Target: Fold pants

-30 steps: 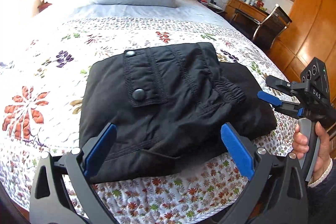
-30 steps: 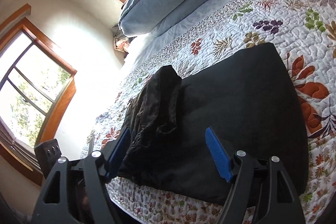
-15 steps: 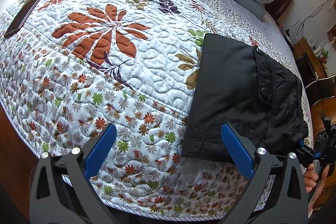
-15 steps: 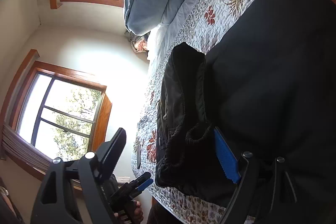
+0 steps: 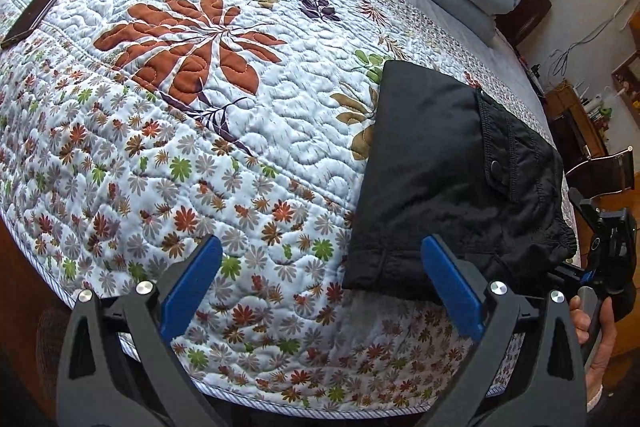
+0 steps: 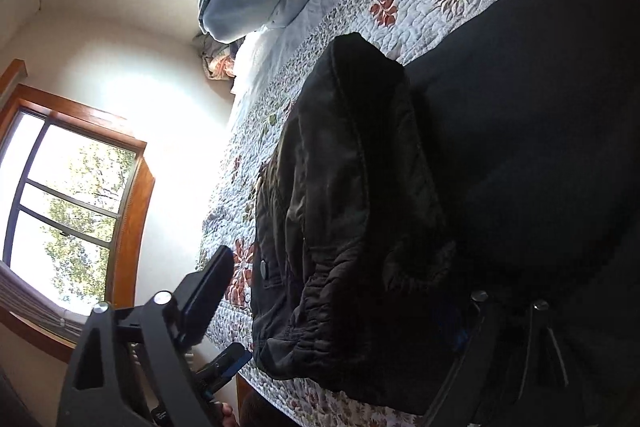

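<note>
Only the left wrist view shows the dark phone [image 5: 38, 10] on the quilt [image 5: 200, 131]. The folded black pants [image 5: 452, 183] lie near the bed's foot edge. Left tongs [image 5: 320, 291] spread, empty, swung leftward since a second ago; right tongs [image 6: 332, 311] spread, now straddling the waistband.

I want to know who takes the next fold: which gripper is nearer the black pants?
Right. The right gripper is at the pants, fabric between its open jaws; the left gripper hovers open beside them.
</note>
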A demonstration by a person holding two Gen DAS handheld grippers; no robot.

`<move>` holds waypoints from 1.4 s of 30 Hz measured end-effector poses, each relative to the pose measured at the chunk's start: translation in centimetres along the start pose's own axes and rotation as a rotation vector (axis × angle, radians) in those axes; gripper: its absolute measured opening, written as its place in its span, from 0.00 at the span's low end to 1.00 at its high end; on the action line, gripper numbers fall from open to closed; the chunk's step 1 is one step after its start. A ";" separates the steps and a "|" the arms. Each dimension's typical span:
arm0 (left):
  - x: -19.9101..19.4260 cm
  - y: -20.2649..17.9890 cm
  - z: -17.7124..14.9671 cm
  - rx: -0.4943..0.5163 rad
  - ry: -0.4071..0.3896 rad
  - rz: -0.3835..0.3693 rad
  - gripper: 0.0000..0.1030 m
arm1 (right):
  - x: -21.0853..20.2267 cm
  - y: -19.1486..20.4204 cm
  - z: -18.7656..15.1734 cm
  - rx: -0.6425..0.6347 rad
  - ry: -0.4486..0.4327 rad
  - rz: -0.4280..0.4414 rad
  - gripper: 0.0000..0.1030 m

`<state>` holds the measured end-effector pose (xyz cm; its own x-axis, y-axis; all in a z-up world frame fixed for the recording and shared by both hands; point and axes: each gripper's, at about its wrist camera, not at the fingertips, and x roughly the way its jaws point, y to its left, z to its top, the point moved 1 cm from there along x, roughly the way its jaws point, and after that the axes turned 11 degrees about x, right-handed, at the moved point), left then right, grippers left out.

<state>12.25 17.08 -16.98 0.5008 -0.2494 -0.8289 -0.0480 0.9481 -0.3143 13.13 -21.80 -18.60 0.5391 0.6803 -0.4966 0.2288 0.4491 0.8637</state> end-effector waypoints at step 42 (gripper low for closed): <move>-1.6 -8.3 -0.7 0.151 0.029 -0.019 0.97 | -14.6 -4.7 4.3 0.035 -0.146 0.127 0.29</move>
<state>11.24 9.46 -13.42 0.4753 -0.2714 -0.8369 0.0928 0.9614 -0.2590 7.70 -36.33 -15.04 0.6767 0.6381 -0.3673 0.1777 0.3426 0.9225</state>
